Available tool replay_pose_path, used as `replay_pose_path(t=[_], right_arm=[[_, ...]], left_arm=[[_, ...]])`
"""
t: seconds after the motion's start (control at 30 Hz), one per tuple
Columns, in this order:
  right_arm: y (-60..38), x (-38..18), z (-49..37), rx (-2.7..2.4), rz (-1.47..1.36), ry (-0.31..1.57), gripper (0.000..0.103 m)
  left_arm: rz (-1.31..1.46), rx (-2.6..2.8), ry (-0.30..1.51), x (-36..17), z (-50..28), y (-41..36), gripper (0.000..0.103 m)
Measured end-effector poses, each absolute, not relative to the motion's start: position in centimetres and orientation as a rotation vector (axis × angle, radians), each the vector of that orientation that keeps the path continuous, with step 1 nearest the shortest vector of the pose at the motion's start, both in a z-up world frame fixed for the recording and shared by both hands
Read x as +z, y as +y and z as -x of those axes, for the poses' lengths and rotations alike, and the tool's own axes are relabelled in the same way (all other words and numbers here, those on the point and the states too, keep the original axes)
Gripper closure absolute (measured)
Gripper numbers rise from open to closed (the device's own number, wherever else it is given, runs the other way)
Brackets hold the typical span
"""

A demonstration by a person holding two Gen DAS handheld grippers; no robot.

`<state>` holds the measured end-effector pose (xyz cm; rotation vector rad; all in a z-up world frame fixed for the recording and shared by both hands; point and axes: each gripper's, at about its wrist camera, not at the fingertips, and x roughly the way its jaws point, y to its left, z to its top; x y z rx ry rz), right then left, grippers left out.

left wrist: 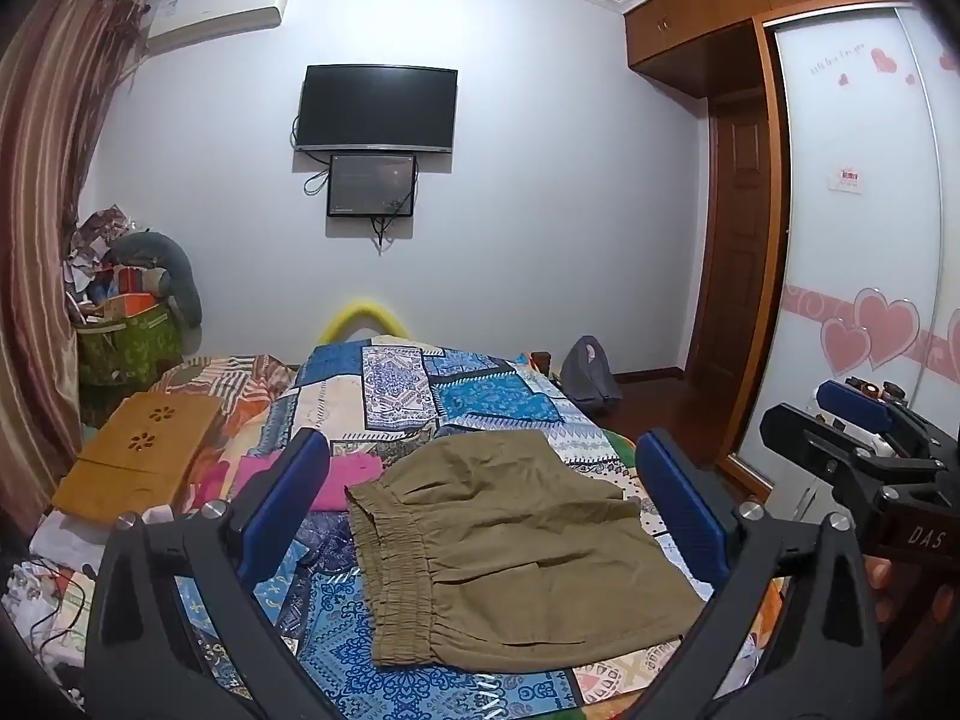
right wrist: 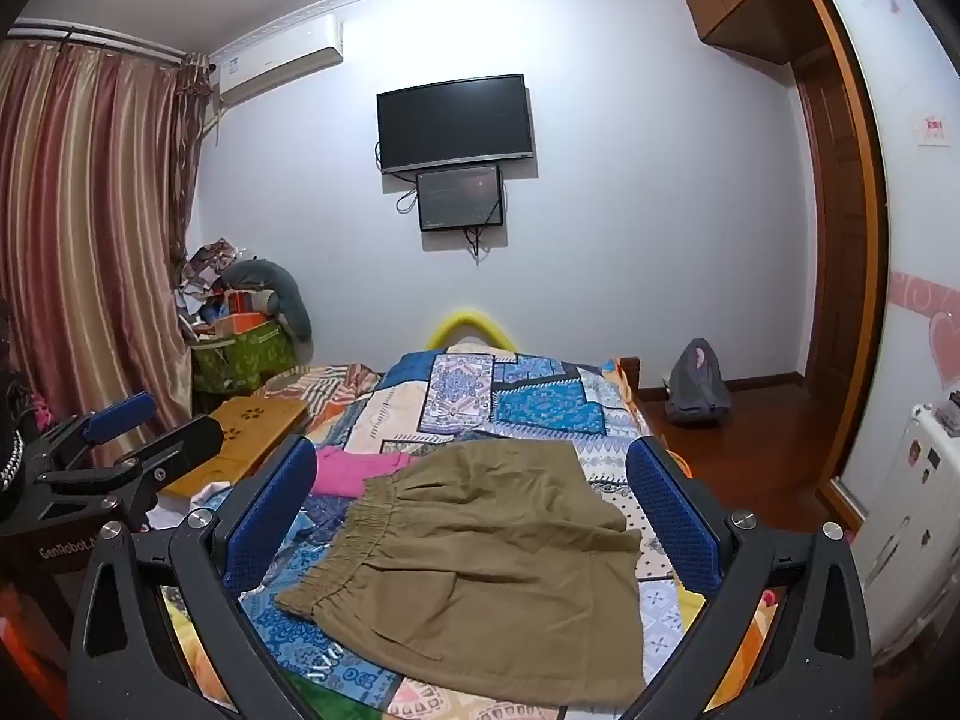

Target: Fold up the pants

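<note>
Pants: olive-khaki cloth pants with a gathered elastic waistband (left wrist: pixel 510 546) lie folded on the bed, waistband toward the left; in the right wrist view (right wrist: pixel 480 570) they sit between the two blue pads, touched by neither.
Left claw: left claw (left wrist: pixel 480 510) has its fingers spread wide apart, gripping nothing, held above the pants; also seen from the side at the left edge of the right wrist view (right wrist: pixel 144 426).
Right claw: right claw (right wrist: pixel 471 516) is likewise spread wide with nothing in it; in the left wrist view (left wrist: pixel 840 414) it shows at the right edge.
Nearby cloth: a bright pink crumpled garment (left wrist: pixel 342 480) lies just beyond the waistband, touching or nearly touching its far corner.
Nearby board: a light wooden lap tray with flower cut-outs (left wrist: pixel 138 456) rests on the bed's left side, well apart from the pants.
Surface: bed covered by a blue-and-cream patchwork-print quilt (left wrist: pixel 456 396), creased under the pants.
Room: white wall with a black wall-mounted television (left wrist: pixel 378 108) and a smaller dark screen below it; white air conditioner (left wrist: pixel 222 6) at upper left; striped brown-red curtains (right wrist: pixel 90 228); green storage box heaped with clutter (left wrist: pixel 126 342).
Left view only: sliding wardrobe door with pink heart decals (left wrist: pixel 864 324).
Right view only: white appliance with stickers (right wrist: pixel 912 516) at the right edge; grey backpack on the wooden floor (right wrist: pixel 696 384) seen unobstructed.
</note>
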<state>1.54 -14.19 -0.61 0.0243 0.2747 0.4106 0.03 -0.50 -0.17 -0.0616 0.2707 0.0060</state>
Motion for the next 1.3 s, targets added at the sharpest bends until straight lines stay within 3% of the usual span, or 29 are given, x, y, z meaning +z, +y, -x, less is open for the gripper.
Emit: replay_pose_path(t=[1.3], right_arm=[[-13.3,-1.7,-1.9,0.417,-0.024,0.288,0.0]], left_arm=[[0.06,-0.002,0.281,-0.6,-0.8,0.1,0.0]])
